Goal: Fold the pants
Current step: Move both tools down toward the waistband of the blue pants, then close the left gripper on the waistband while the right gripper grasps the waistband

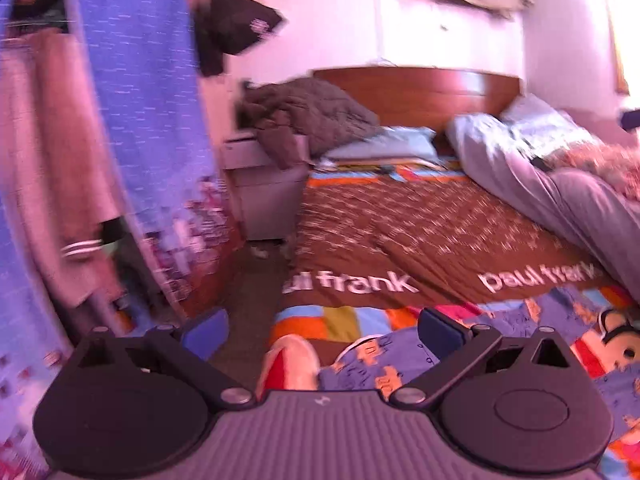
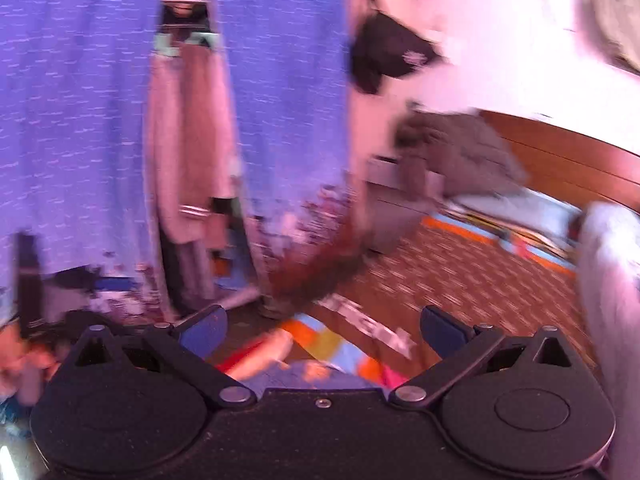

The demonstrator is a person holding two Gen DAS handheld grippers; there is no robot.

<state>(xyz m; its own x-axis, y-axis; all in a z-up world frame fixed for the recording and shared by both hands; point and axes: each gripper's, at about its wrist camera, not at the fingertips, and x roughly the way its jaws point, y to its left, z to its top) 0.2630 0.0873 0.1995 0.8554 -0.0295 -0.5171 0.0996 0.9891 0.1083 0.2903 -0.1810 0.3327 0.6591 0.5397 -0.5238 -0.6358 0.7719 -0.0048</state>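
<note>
Both views are motion-blurred, right wrist cam worse; edges smear and small detail is lost.

Left gripper [image 1: 324, 330]: jaws wide apart, nothing between them, hovering over the foot end of the bed [image 1: 400, 232]. Right gripper [image 2: 322, 330]: jaws also spread wide and empty, aimed more toward the blue curtain [image 2: 280, 100] and the bed's corner.

Pants [image 1: 560, 184]: grey, lying on the far right part of the bed, on the brown-and-patchwork bedspread [image 1: 420, 240]. Long axis runs diagonally, from near the wooden headboard [image 1: 420, 92] down toward the right edge of frame. Lower end is cut off by the frame, so which end is waist and which is cuffs can't be told. A patterned fuzzy item [image 1: 600, 164] overlaps the pants on the right; partly cut off, can't ID it. In the right wrist view only a pale blurred strip at the right edge [image 2: 608, 280] shows, prob. the same pants, not certain.

A brown quilted bundle [image 1: 308, 116] sits on a grey nightstand [image 1: 268, 184] beside the bed. Dark garment [image 1: 236, 28] hangs on the wall above. Pinkish clothing [image 1: 52, 140] hangs in the curtain gap, blurred. Red-and-cream shape [image 1: 290, 364] between the left jaws, just beside the bed edge; unclear what it is.
</note>
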